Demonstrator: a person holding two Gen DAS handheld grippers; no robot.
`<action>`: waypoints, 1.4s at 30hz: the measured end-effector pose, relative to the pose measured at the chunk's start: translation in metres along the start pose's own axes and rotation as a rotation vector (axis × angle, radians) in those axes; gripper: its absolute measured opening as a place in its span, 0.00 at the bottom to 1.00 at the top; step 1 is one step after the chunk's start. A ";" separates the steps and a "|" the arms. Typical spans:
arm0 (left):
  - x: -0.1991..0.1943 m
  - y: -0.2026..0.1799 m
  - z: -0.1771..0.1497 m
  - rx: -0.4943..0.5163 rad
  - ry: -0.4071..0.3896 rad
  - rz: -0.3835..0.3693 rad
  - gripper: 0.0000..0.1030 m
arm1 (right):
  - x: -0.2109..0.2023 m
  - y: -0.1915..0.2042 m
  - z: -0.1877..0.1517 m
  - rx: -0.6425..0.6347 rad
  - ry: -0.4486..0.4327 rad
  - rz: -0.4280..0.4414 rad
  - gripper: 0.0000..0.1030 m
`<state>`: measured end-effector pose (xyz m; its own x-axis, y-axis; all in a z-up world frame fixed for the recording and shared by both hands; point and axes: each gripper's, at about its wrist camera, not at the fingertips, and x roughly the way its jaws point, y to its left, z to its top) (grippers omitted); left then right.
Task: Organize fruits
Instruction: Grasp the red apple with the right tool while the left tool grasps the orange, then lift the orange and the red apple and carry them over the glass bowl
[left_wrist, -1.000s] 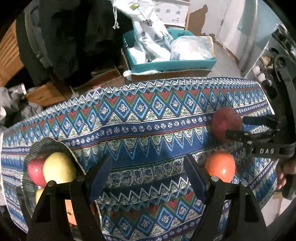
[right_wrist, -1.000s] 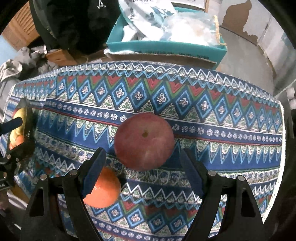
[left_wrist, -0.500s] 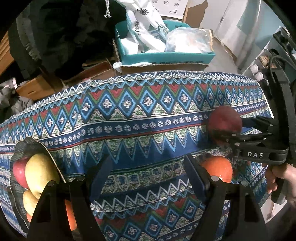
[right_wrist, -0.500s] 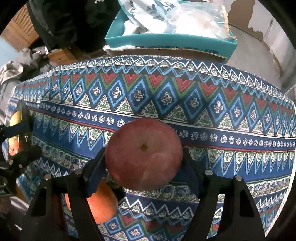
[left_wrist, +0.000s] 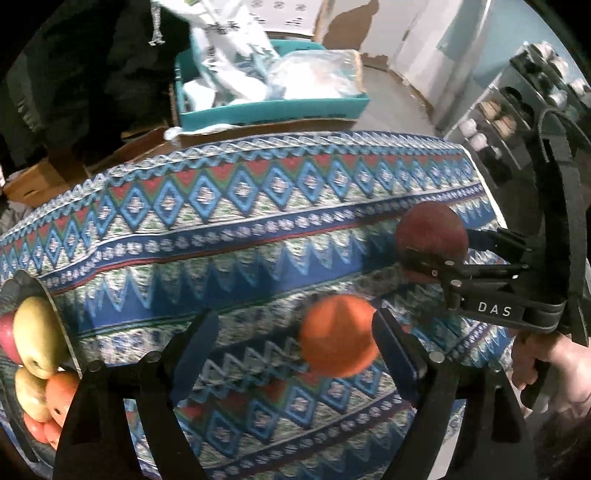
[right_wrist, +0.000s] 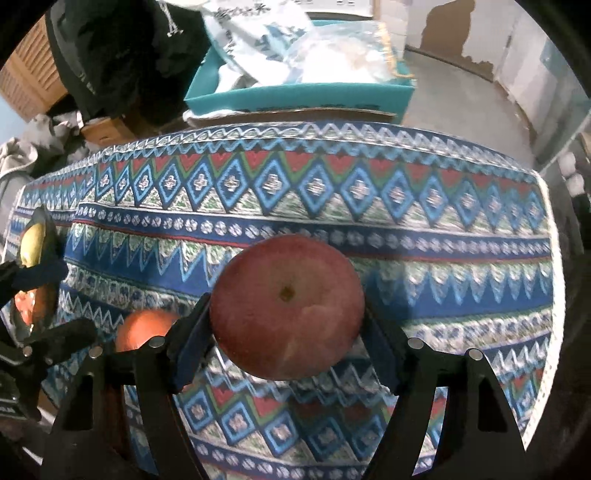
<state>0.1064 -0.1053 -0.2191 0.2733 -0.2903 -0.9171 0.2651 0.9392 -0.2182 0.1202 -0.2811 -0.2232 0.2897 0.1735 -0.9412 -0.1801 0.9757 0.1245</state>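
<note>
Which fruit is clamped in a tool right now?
The red apple, pressed between the right tool's fingers. The orange only sits between the left tool's opening fingers, ungripped.

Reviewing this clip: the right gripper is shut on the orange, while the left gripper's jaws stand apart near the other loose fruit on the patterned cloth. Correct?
Not quite. The right gripper is shut on the red apple, not the orange; the right wrist view shows it. The orange lies on the patterned cloth by the left gripper, whose jaws are opening.
</note>
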 end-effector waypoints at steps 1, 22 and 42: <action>0.001 -0.004 -0.001 0.008 0.004 -0.003 0.84 | -0.005 -0.003 -0.004 0.005 -0.002 -0.005 0.74; 0.055 -0.040 -0.019 0.076 0.113 0.029 0.84 | -0.017 -0.030 -0.038 0.063 0.003 -0.008 0.74; 0.058 -0.036 -0.026 0.077 0.090 0.051 0.66 | -0.018 -0.021 -0.034 0.039 -0.026 0.012 0.74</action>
<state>0.0887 -0.1512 -0.2728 0.2047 -0.2217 -0.9534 0.3246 0.9342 -0.1476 0.0865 -0.3098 -0.2192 0.3117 0.1886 -0.9313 -0.1475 0.9778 0.1487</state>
